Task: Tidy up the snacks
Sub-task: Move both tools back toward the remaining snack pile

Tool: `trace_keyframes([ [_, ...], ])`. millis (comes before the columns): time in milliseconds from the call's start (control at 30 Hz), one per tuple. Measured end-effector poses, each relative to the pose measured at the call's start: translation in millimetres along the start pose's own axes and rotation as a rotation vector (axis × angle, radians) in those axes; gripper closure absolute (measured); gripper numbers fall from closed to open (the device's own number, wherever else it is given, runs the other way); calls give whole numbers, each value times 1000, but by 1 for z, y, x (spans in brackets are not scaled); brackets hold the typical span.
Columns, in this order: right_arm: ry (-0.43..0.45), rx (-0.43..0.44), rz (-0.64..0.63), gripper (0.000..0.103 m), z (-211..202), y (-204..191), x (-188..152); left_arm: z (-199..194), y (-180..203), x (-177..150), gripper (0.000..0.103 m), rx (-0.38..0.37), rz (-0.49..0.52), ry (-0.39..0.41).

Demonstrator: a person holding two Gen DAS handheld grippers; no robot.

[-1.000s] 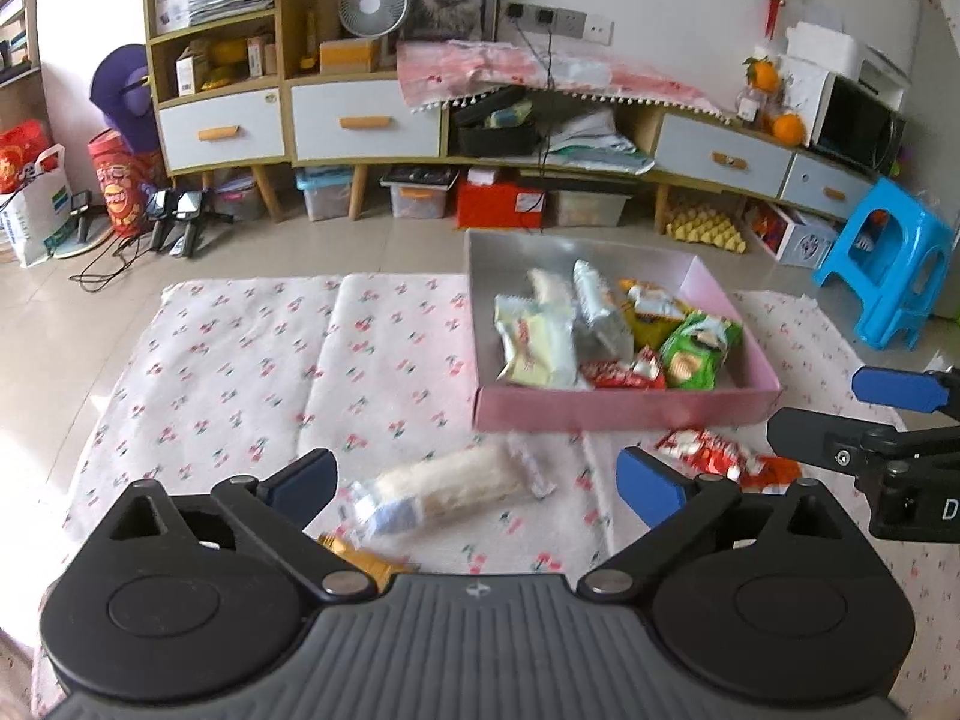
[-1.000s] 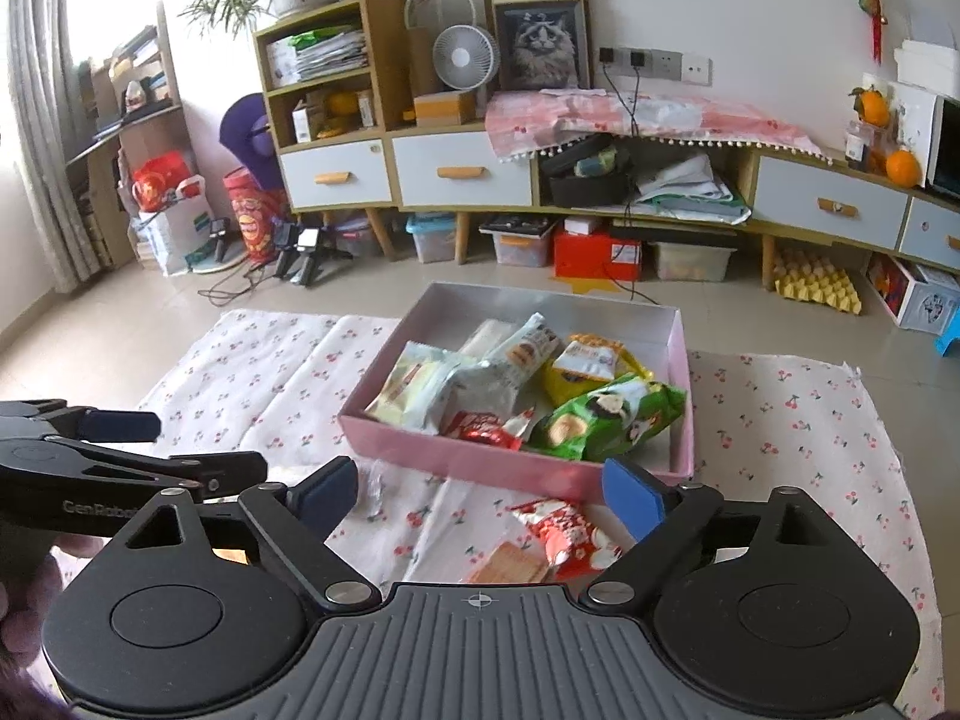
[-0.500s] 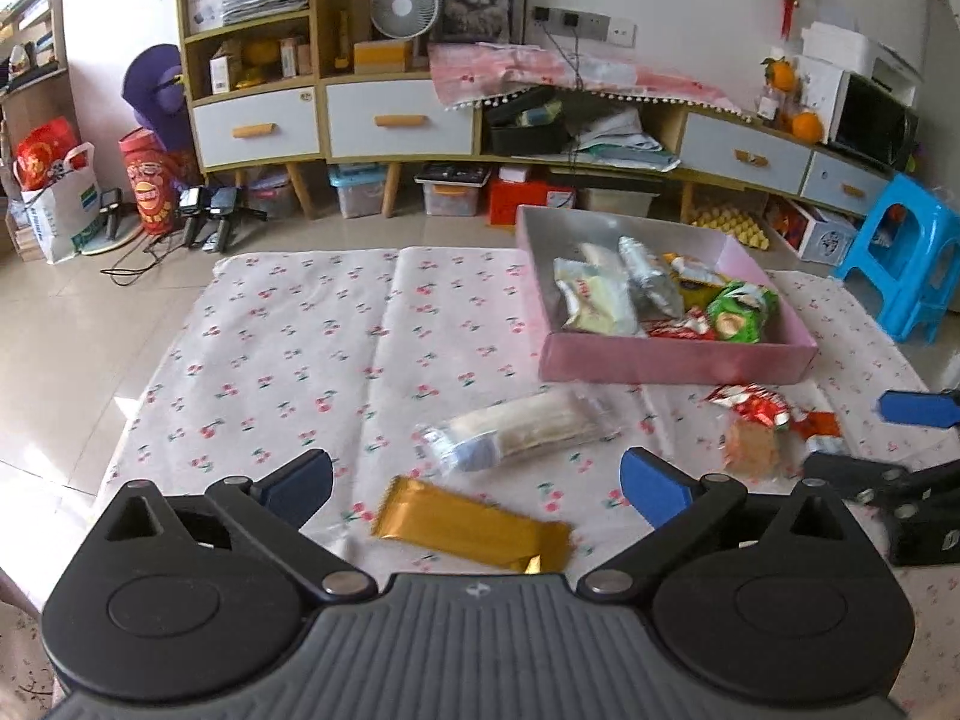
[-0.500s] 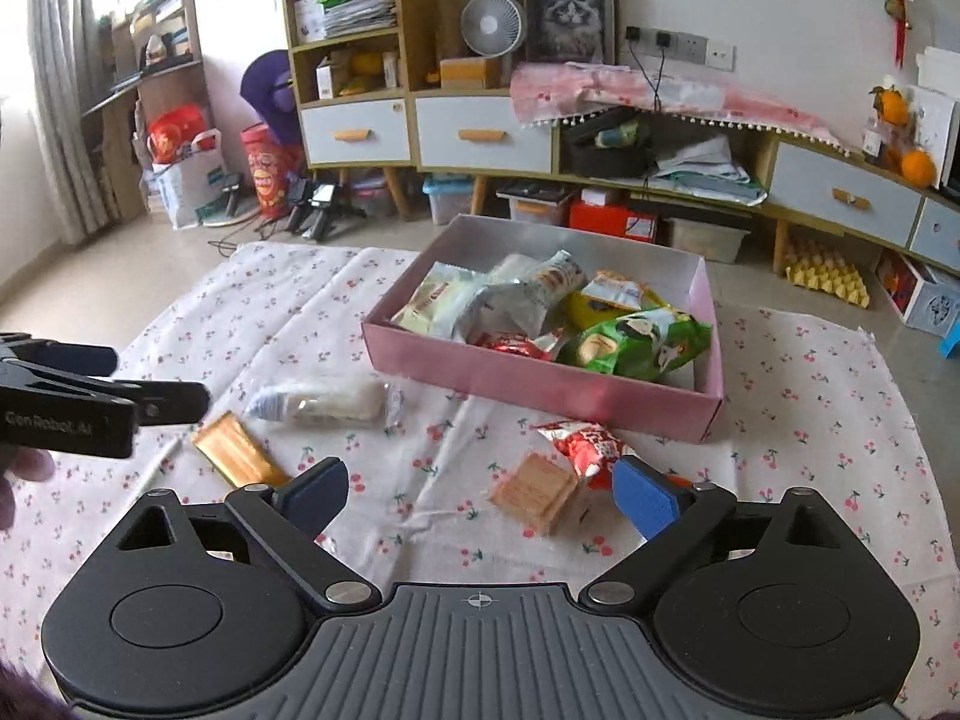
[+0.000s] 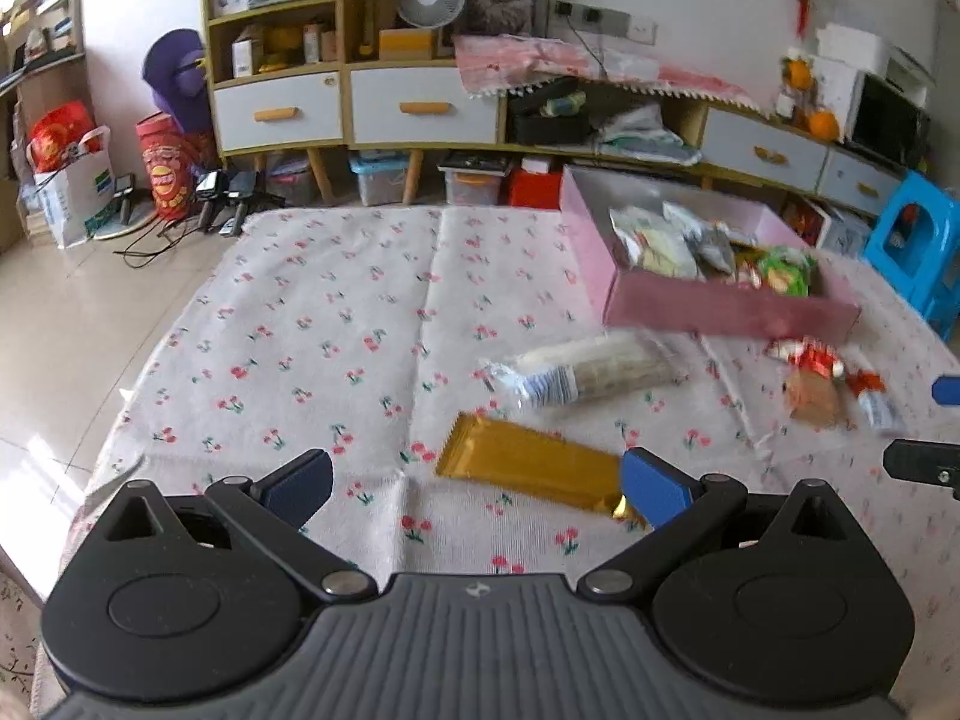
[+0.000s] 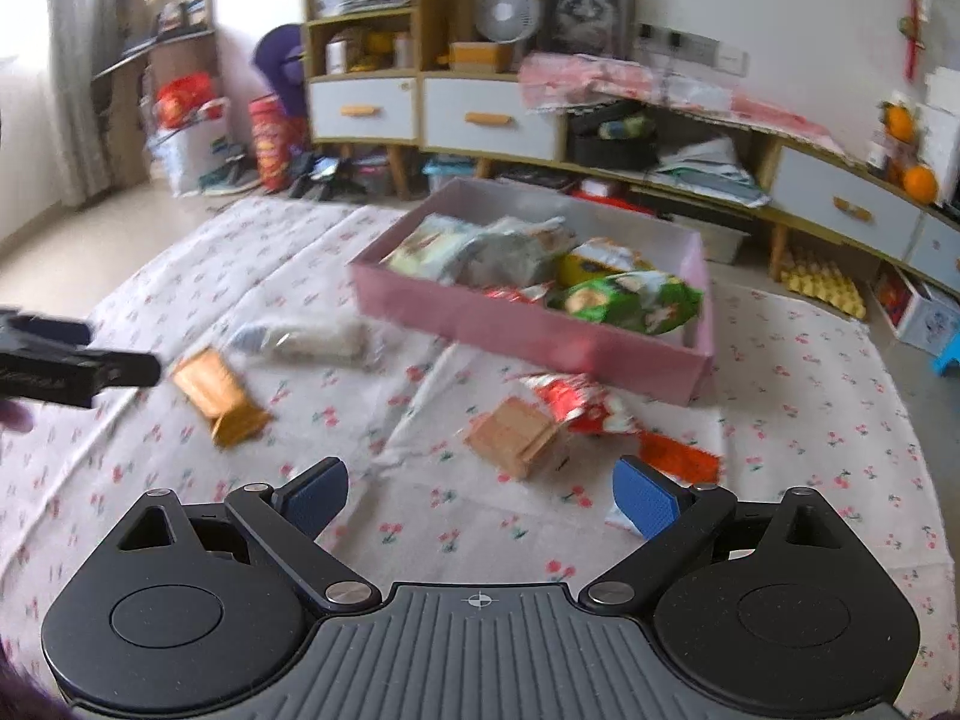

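Note:
A pink box (image 5: 720,303) (image 6: 528,330) holding several snack bags sits on the cherry-print cloth. Loose on the cloth lie a gold bar (image 5: 528,471) (image 6: 219,393), a clear cracker sleeve (image 5: 582,369) (image 6: 312,339), a brown cracker pack (image 6: 516,435) (image 5: 813,399), a red packet (image 6: 579,399) (image 5: 807,357) and an orange wrapper (image 6: 678,456). My left gripper (image 5: 477,492) (image 6: 60,360) is open, low over the cloth, with the gold bar just ahead and its right end by the right pad. My right gripper (image 6: 480,501) (image 5: 936,426) is open, just short of the brown pack.
The cloth (image 5: 336,324) lies on a tiled floor (image 5: 72,324). Low cabinets with drawers (image 5: 420,105) line the back wall, with storage bins beneath. A blue stool (image 5: 918,246) stands to the right of the box. Bags and a red drum (image 5: 165,165) stand at the back left.
Both grippers have sunk toward the cloth. In the left view the gold bar has come into sight between the fingers. In the right view the brown pack is closer, and the jaws are slightly wider.

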State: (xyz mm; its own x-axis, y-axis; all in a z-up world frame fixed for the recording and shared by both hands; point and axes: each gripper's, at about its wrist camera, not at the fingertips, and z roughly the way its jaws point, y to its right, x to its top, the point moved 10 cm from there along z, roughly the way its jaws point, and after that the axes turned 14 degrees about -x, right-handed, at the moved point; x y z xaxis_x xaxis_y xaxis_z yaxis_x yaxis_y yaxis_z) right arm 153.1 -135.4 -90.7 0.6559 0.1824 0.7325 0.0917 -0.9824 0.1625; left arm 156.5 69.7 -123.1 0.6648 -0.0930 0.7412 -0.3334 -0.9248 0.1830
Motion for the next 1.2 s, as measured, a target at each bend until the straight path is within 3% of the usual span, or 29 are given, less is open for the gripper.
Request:
trace_keyframes([
  [200,32,116,-68,6,-12,-36,-14,13,4,-15,1,-15,66,-18],
  [467,26,253,-158,6,-25,-92,-32,22,9,-18,1,-33,39,-15],
  [567,16,255,-193,6,-23,-105,-39,27,7,-16,1,-22,-7,-21],
  [767,-18,229,-194,6,-9,-112,-44,34,-4,-13,1,26,-202,-29],
  [967,-31,187,-204,6,-1,-109,-45,39,-1,-8,0,114,-190,-39],
  [1200,-38,168,-213,6,2,-99,-45,39,0,-12,2,86,-162,-76],
])
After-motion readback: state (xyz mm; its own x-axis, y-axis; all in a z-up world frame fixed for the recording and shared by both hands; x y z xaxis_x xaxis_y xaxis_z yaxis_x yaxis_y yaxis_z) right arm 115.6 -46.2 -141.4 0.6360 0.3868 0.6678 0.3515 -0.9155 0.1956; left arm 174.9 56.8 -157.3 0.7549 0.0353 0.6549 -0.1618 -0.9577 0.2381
